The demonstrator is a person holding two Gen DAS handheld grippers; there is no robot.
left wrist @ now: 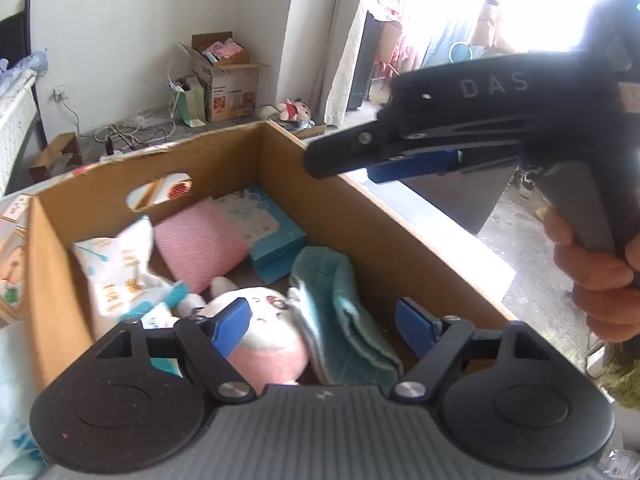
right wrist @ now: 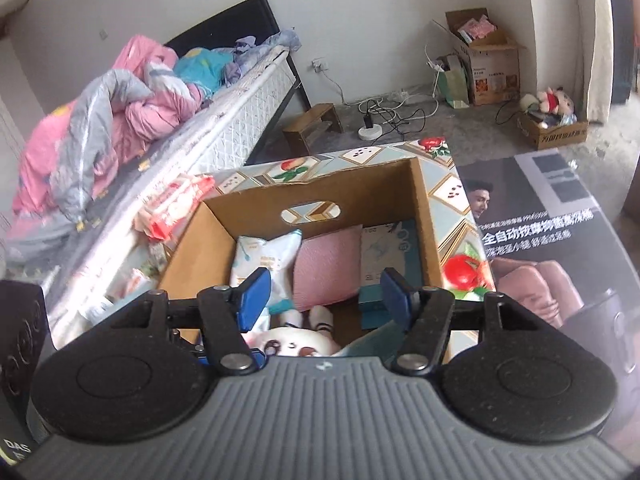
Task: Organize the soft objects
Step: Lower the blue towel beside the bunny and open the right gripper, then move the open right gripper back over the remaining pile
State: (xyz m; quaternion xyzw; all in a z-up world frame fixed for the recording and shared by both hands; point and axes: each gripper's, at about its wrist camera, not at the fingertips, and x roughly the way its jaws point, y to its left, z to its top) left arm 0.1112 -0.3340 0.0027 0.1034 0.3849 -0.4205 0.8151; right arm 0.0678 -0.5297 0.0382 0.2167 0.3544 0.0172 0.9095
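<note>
Both grippers hang empty above the brown cardboard box: left gripper wide, right gripper half-spread, directly over the pink-and-white plush toy below.

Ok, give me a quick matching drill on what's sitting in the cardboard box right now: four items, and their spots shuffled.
Items:
1. pink textured cushion
2. teal folded towel
3. white printed wipes pack
4. pink-and-white plush toy

Spots, as the left wrist view shows them:
A. against the box's left wall
B. nearest the camera, in the middle
C. right of the plush
D. toward the far wall, beside the blue carton

Pairs: 1-D, 2-C, 3-A, 4-B
</note>
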